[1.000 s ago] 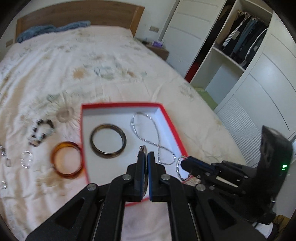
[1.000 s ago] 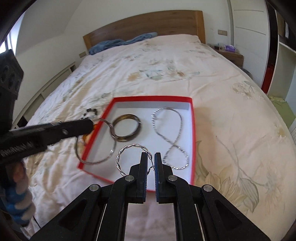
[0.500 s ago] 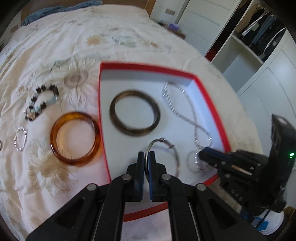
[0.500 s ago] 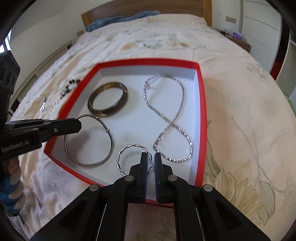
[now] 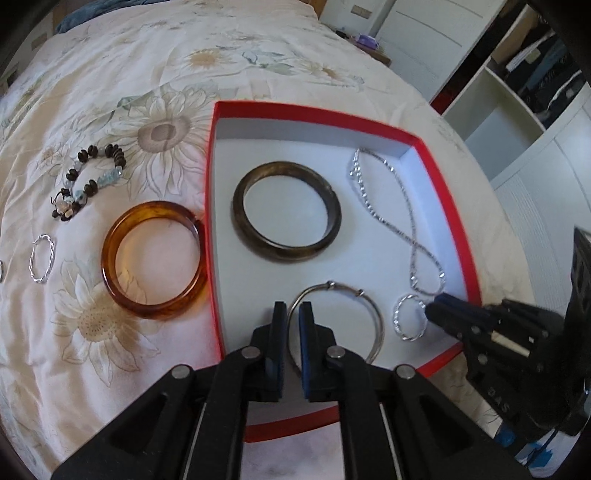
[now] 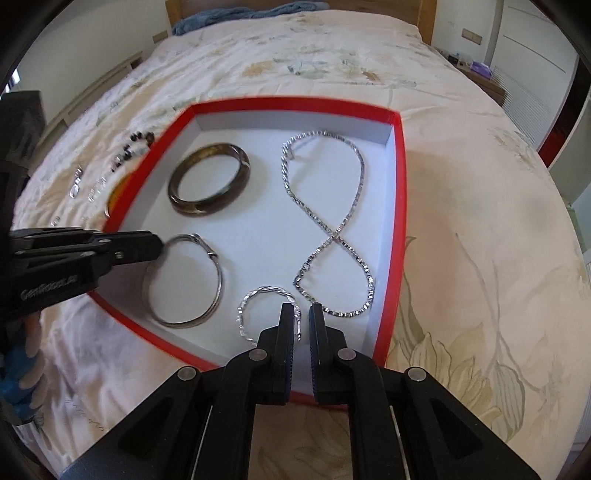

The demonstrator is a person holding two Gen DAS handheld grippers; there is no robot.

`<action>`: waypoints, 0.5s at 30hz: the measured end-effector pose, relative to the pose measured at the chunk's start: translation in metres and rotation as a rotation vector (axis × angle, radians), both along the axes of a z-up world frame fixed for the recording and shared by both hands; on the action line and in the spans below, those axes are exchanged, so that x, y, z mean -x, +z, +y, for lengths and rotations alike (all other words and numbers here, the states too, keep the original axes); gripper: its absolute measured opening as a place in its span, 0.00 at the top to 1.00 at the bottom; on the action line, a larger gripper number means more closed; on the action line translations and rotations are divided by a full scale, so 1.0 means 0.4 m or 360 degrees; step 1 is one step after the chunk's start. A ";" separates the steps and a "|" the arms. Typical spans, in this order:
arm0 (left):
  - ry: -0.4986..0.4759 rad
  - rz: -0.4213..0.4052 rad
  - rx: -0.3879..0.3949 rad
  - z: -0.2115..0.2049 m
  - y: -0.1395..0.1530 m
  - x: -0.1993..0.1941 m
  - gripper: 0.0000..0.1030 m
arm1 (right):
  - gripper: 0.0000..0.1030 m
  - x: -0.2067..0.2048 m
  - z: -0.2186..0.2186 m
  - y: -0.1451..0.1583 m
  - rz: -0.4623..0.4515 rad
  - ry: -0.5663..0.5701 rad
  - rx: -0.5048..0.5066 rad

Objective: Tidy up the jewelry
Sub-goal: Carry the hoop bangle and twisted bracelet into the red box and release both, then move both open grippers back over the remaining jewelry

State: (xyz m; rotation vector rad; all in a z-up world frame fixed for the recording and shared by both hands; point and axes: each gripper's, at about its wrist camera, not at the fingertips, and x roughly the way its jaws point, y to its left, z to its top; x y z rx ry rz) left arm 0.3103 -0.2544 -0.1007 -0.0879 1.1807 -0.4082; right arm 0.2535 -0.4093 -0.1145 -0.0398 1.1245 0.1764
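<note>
A red box (image 5: pixel 448 195) with a white floor lies on the bed and holds a dark bangle (image 5: pixel 286 216), a silver chain (image 5: pixel 391 218), a thin silver hoop (image 5: pixel 371 317) and a small twisted silver ring (image 5: pixel 404 321). My left gripper (image 5: pixel 291 314) has its jaws slightly apart around the hoop's rim; the hoop (image 6: pixel 218 284) rests on the box floor. My right gripper (image 6: pixel 302 317) has its jaws slightly apart at the twisted ring (image 6: pixel 245 314), which lies flat.
Left of the box on the floral bedspread lie an amber bangle (image 5: pixel 110 273), a beaded bracelet (image 5: pixel 90 177) and another twisted silver ring (image 5: pixel 41 258). A wardrobe (image 5: pixel 535 110) stands to the right. The headboard (image 6: pixel 424 22) is at the far end.
Both grippers lowered to the box floor. The hoop and the twisted ring now lie flat, and both pairs of jaws have opened a little.
</note>
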 end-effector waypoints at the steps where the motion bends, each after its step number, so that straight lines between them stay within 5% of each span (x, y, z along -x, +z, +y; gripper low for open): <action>1: 0.0001 -0.0011 0.0008 0.001 0.009 0.003 0.86 | 0.88 0.010 -0.002 0.015 -0.0019 -0.0015 -0.0001; 3: 0.0003 -0.0069 0.0015 0.003 0.036 0.019 0.76 | 0.85 0.028 -0.006 0.045 -0.0058 -0.0039 -0.0002; 15: -0.0007 -0.0549 -0.0100 0.153 0.415 0.247 0.76 | 0.76 0.251 0.026 0.380 -0.0430 -0.0099 -0.0089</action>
